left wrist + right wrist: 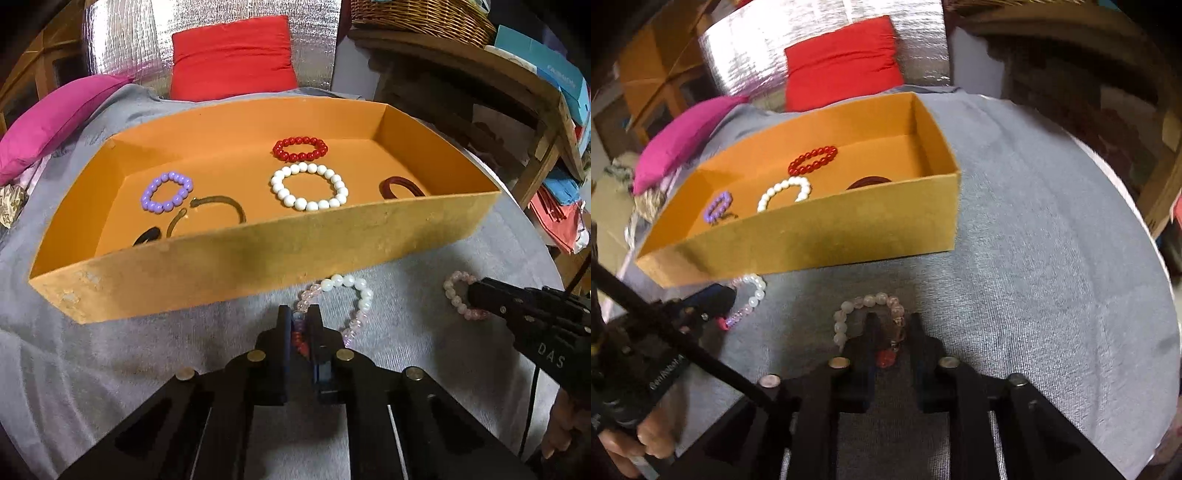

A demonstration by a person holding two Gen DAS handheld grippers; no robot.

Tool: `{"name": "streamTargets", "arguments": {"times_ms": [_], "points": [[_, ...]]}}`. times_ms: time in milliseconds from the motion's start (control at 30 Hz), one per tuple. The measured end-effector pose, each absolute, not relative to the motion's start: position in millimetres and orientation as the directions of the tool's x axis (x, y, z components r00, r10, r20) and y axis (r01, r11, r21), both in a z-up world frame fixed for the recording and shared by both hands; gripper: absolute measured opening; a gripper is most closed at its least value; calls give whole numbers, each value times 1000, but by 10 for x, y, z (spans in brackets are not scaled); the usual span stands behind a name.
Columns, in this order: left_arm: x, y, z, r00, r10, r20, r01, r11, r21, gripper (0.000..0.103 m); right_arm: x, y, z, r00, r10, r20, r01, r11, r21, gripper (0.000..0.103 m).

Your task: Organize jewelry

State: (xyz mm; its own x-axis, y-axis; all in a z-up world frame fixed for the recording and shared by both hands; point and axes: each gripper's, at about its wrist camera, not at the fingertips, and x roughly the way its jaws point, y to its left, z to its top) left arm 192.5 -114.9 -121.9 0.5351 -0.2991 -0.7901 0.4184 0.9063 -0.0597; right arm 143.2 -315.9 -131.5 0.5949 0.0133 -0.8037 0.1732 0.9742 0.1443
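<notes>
**Ana:** Beads first. What is lying at the lower middle of the left wrist view?

**Ben:** A mixed bead bracelet (pixel 347 295) is resting on the grey cloth (pixel 147 350), just in front of the orange box (pixel 258 258). White pearly beads are curving over its top, clear pinkish faceted ones are running down both sides, and red and bluish beads are sitting at its near end. Its loop is stretching from the box wall toward the camera.

**Ana:** And the left gripper (pixel 299 325)?

**Ben:** Its jaws are almost together, pinching that near end of the loop.

**Ana:** What is the right gripper (pixel 892 332) doing?

**Ben:** In the right wrist view it is standing nearly closed around one side of a pale pink bead bracelet (pixel 864 301); whether the pads are actually pressing the beads, I cannot tell. The bracelet is arching away from the camera, with cloudy whitish-pink beads and one red bead (pixel 885 357) at its near end.

**Ana:** Where is it sitting?

**Ben:** On the cloth, lower middle of the frame, apart from the box.

**Ana:** Inside the box?

**Ben:** A red bead bracelet (pixel 300 148), a white bead bracelet (pixel 309 186) and a purple bead bracelet (pixel 167 192) are lying flat.
</notes>
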Motion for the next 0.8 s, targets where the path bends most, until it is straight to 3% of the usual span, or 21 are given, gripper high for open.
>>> {"name": "streamTargets", "arguments": {"times_ms": [367,700,800], "points": [[1752,-668,-1176,540,-246,-805,386,922,-23,8,1376,-2846,-1228,583,187,-791,25,969,247,11],[1750,-455,-1241,517,-258,-816,384,922,-48,8,1355,-2702,-1253,562,158,-812,-7,982,186,12],[1760,-446,-1240,510,-264,-819,384,922,-58,10,1377,-2690,-1275,548,144,-824,2,985,173,22]]}}
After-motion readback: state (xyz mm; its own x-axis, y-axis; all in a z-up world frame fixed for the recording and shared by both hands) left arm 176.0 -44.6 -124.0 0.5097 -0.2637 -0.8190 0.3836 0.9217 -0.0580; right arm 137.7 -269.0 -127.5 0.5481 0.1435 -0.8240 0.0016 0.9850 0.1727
